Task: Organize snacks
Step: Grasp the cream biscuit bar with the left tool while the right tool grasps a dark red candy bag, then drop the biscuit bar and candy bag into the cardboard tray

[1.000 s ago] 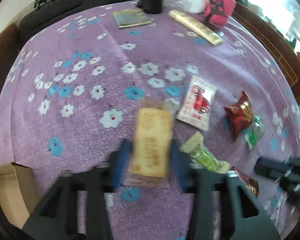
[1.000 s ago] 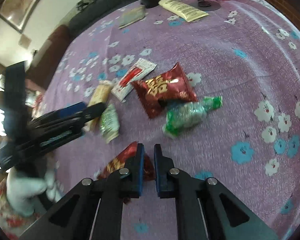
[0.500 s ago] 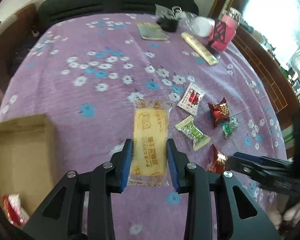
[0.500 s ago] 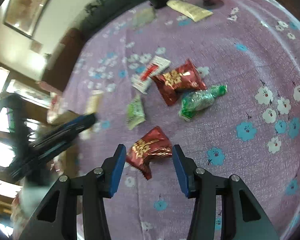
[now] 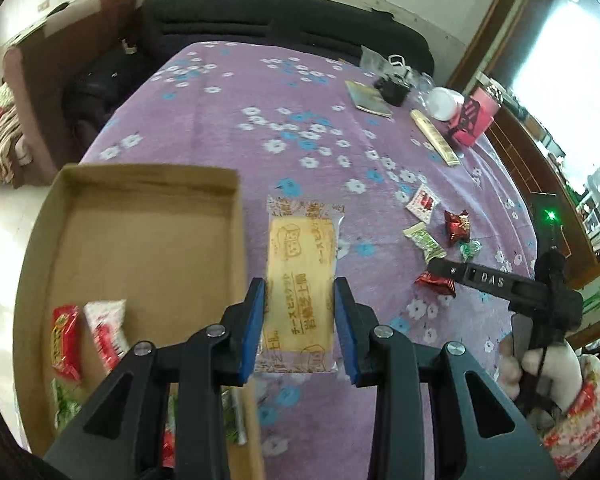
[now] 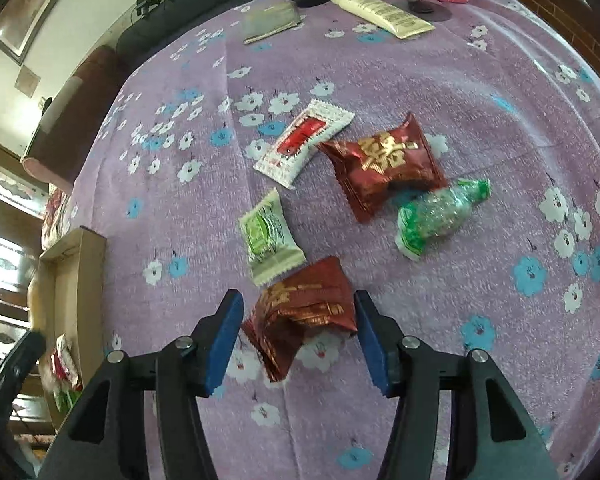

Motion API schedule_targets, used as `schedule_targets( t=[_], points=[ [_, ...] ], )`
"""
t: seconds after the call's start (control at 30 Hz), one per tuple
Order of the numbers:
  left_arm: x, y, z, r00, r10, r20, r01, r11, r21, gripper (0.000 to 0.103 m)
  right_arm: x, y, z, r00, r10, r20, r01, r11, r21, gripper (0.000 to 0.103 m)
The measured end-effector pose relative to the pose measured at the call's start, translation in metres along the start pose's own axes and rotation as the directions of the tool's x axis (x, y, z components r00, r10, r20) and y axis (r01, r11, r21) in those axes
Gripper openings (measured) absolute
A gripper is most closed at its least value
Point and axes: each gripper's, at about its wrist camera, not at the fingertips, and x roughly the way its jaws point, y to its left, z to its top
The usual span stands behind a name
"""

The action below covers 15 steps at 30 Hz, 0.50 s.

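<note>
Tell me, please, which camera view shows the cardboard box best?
The left wrist view: the cardboard box lies open, its floor and several snacks inside visible. The right wrist view catches only its narrow edge at the far left.

A home living room: a purple floral tablecloth [image 5: 228, 128] covers the table, with a dark sofa [image 5: 284, 32] and framed picture [image 6: 16, 20] behind.

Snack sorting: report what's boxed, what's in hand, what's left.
Done: a few packets, red, white and green, lie in the cardboard box. In hand: the left gripper is shut on the yellow biscuit pack beside the box; the right gripper straddles the near red candy, open. Left: white-red sachet, green-white candy, far red candy, clear green candy.
</note>
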Motion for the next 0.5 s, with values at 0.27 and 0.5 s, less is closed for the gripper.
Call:
schedule_targets(
  t=[0.27,0.5],
  points=[
    [-0.034,0.05,-0.018,0.999,-0.011,0.043,0.015,0.996,-0.088,0.036,-0.021,-0.004,-0.023,1.0,0.009,-0.005,-0.009,1.0,0.002,0.031],
    [-0.054,0.114,-0.038,0.998,0.045,0.034,-0.037,0.981,-0.192,0.036,-0.038,0.044,-0.056,0.996,0.085,-0.013,-0.086,0.993,-0.075,0.031]
  ],
)
